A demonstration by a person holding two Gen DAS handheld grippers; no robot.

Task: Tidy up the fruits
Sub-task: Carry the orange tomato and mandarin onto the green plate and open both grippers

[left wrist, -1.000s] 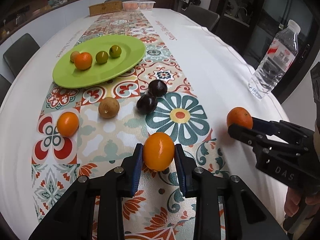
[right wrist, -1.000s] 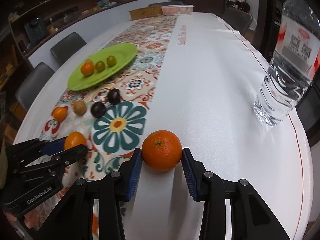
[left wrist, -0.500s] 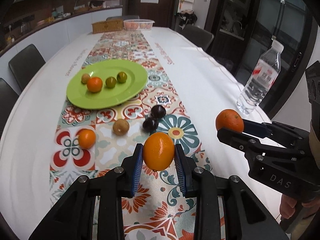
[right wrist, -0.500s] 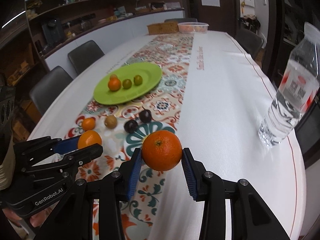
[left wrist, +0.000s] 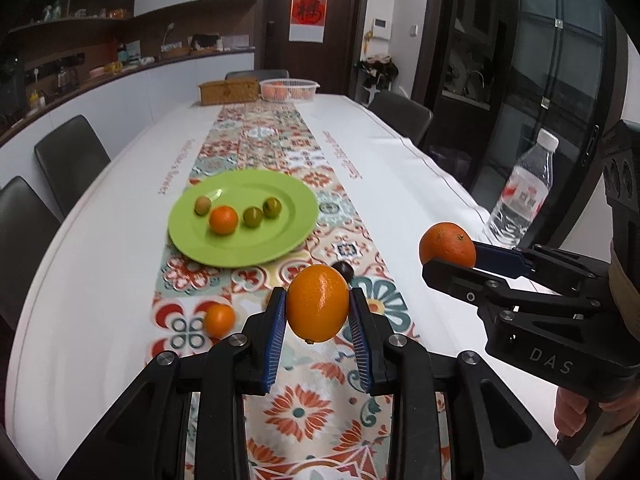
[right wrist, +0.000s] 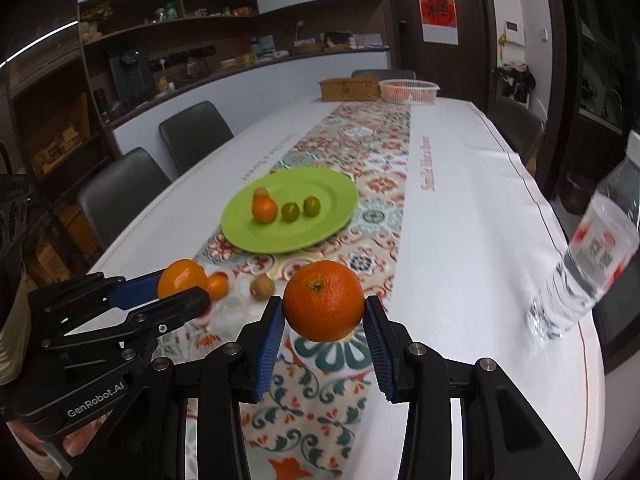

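The left gripper (left wrist: 318, 330) is clamping 1 oval orange (left wrist: 318, 302) across its middle, clear of the table; the right gripper (right wrist: 323, 336) is likewise pinching 1 round orange (right wrist: 323, 300). Both fruits appear firm, light, possibly slick-skinned. The green plate (left wrist: 288, 236) is lying ahead.

The plate (left wrist: 244, 248) is lime green. The oranges (left wrist: 318, 303) are bright orange between blue-padded black fingers (left wrist: 276, 336). A floral tile-patterned runner (left wrist: 276, 148) crosses the white bench (left wrist: 404, 184).
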